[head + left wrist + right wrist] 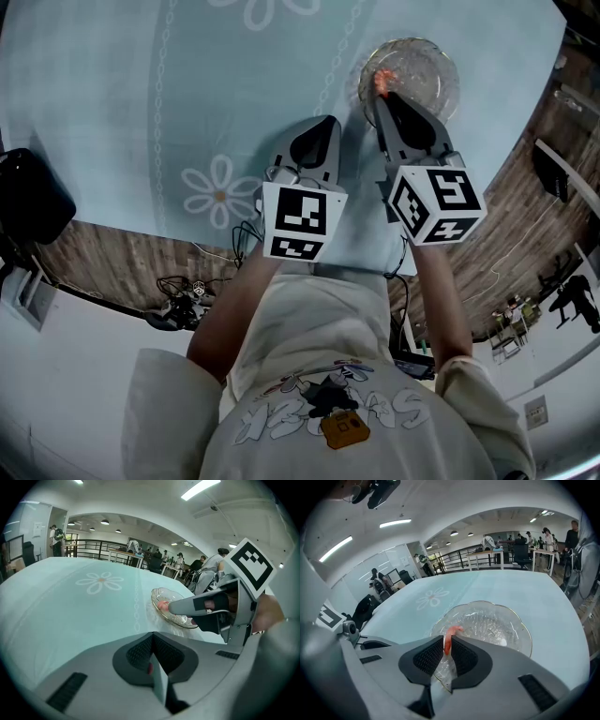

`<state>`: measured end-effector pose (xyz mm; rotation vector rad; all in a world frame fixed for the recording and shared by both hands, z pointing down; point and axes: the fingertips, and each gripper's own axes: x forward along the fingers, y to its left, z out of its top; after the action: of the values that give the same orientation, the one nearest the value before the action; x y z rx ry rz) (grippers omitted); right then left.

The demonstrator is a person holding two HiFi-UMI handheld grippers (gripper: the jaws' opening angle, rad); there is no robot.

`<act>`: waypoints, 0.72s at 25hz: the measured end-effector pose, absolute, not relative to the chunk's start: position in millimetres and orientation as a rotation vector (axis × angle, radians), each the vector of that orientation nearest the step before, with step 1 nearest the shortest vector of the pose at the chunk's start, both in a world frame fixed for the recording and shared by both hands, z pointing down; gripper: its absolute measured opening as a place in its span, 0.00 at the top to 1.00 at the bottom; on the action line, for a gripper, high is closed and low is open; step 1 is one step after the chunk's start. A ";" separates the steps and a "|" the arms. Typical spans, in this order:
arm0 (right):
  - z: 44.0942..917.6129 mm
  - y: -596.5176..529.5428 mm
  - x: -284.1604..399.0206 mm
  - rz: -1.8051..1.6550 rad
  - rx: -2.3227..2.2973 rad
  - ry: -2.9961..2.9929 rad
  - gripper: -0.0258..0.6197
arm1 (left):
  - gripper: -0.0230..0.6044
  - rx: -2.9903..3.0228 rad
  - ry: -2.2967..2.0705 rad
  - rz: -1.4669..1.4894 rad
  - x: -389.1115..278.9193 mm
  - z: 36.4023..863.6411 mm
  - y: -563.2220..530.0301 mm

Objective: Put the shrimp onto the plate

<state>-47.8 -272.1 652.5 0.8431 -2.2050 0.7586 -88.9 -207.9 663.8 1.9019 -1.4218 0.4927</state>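
At the upper right of the head view, a clear glass plate [448, 66] with a scalloped rim sits on the pale blue-green table [141, 112], whose cloth bears white daisy prints. Just below it, the right gripper [382, 94] reaches over the plate's near edge. Its jaws are clamped on the shrimp [450, 637], a thin orange-pink piece standing upright between the pads, its curled end sticking out past the tips. The shrimp hangs over the left part of the plate; whether it touches the glass cannot be told. To the left of the right gripper and apart from the plate, the left gripper [326, 124] points up the frame above bare cloth, its jaws pressed together with nothing between them. In the left gripper view, the plate and the right gripper show at centre right.
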 end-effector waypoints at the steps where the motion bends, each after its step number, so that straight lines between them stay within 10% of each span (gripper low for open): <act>1: 652.1 -272.2 -45.8 0.764 0.841 -2.207 0.86 | 0.95 1.908 -1.426 0.502 -86.3 663.9 -208.0; 18: 609.3 -252.9 -39.2 0.777 0.850 -2.279 0.86 | 0.95 1.782 -1.501 0.433 -103.4 667.1 -206.9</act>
<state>-39.2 -252.9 609.3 0.8496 -2.2793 0.7773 -103.4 -206.9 667.1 1.7820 -1.5010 0.4328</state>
